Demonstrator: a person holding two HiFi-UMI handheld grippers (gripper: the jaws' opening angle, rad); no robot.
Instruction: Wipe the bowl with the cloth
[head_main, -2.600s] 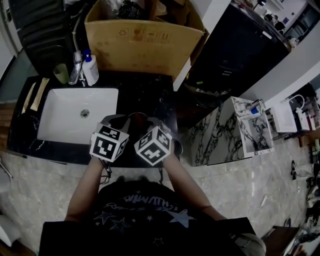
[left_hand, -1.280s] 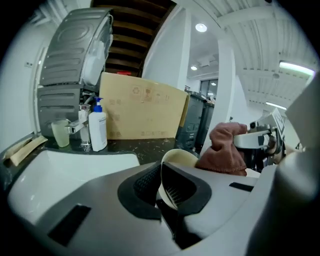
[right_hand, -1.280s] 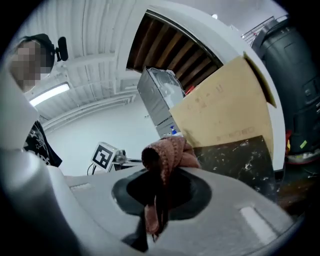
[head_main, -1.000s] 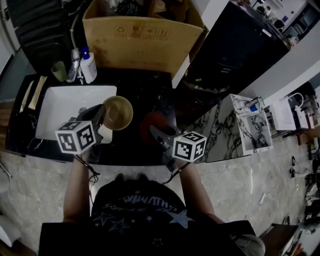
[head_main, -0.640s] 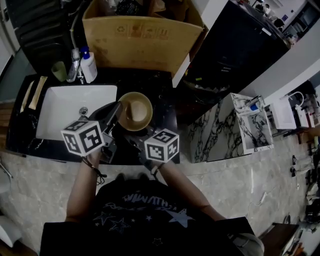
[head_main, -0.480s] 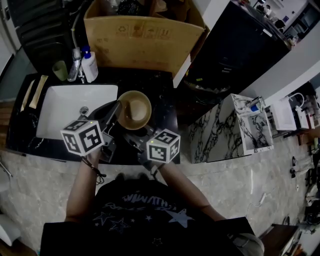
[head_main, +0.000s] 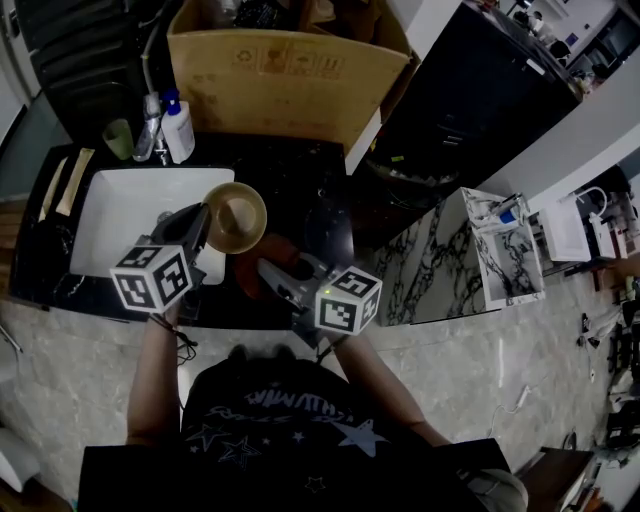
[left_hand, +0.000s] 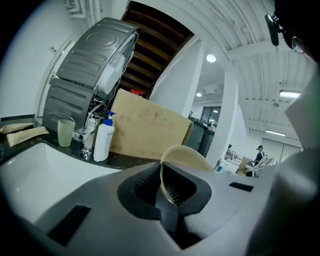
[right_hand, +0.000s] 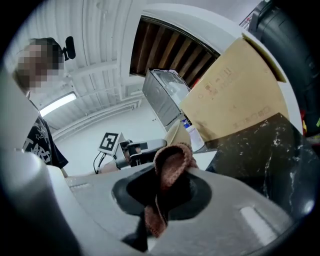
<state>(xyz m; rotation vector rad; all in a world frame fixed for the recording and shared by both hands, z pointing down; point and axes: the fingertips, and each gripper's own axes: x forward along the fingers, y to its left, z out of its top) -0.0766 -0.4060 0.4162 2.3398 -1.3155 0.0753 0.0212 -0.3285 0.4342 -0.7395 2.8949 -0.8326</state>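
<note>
The tan bowl (head_main: 235, 215) hangs tilted over the right edge of the sink, its inside facing up. My left gripper (head_main: 203, 228) is shut on its rim; in the left gripper view the thin rim (left_hand: 167, 172) stands edge-on between the closed jaws of that gripper (left_hand: 162, 187). A reddish-brown cloth (head_main: 256, 276) is bunched in my right gripper (head_main: 268, 272), just below and right of the bowl, apart from it. In the right gripper view the cloth (right_hand: 167, 165) loops up out of the shut gripper (right_hand: 160, 200), with the bowl (right_hand: 177, 134) beyond it.
A white sink (head_main: 110, 215) is set in the black counter (head_main: 310, 200). Behind it stand a soap bottle (head_main: 178, 130), a green cup (head_main: 120, 145) and a large cardboard box (head_main: 280, 80). A marbled cabinet (head_main: 440, 270) lies to the right.
Since half a second ago the left gripper has carried the bowl to the left, over the sink edge. The right gripper with the cloth has drawn back to the right, away from the bowl.
</note>
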